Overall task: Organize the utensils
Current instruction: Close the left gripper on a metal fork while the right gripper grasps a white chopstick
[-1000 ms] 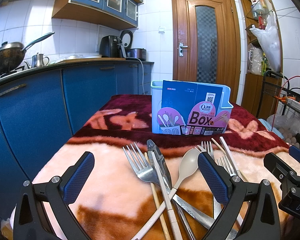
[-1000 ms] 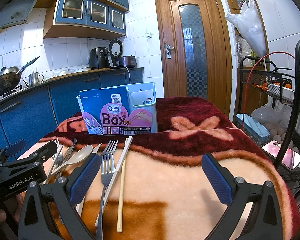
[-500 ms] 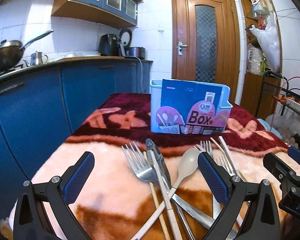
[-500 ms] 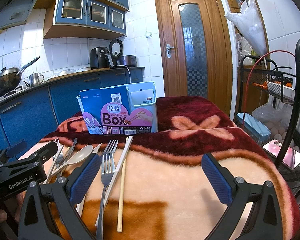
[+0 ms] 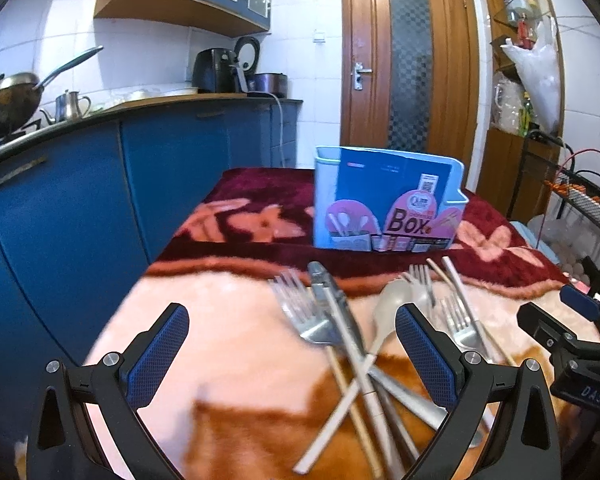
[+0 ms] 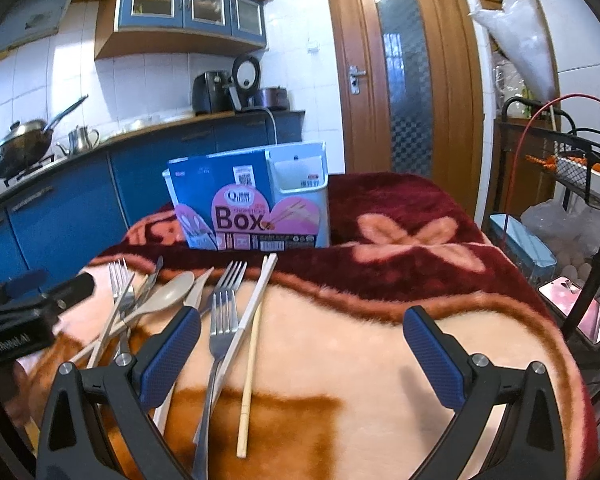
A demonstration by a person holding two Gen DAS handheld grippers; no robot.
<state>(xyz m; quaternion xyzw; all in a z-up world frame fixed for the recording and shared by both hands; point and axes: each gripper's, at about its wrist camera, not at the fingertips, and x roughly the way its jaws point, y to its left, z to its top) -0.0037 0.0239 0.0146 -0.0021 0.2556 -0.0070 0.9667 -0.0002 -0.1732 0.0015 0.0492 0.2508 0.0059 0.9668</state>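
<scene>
While both fingers gape wide (empty) | utensils [image 5: 352, 332] between left gripper [image 5: 292, 344] | left of right gripper [image 6: 300, 344]

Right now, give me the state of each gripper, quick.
Left gripper: open, holding nothing, above the utensil pile.
Right gripper: open, holding nothing.

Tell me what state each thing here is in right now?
Left gripper: open, empty.
Right gripper: open, empty.
Utensil box: upright, no utensils visible inside.
Beige spoon: lying in the pile.
Forks: flat on blanket.
Wooden chopstick: flat, apart from pile.
Door: closed.
</scene>
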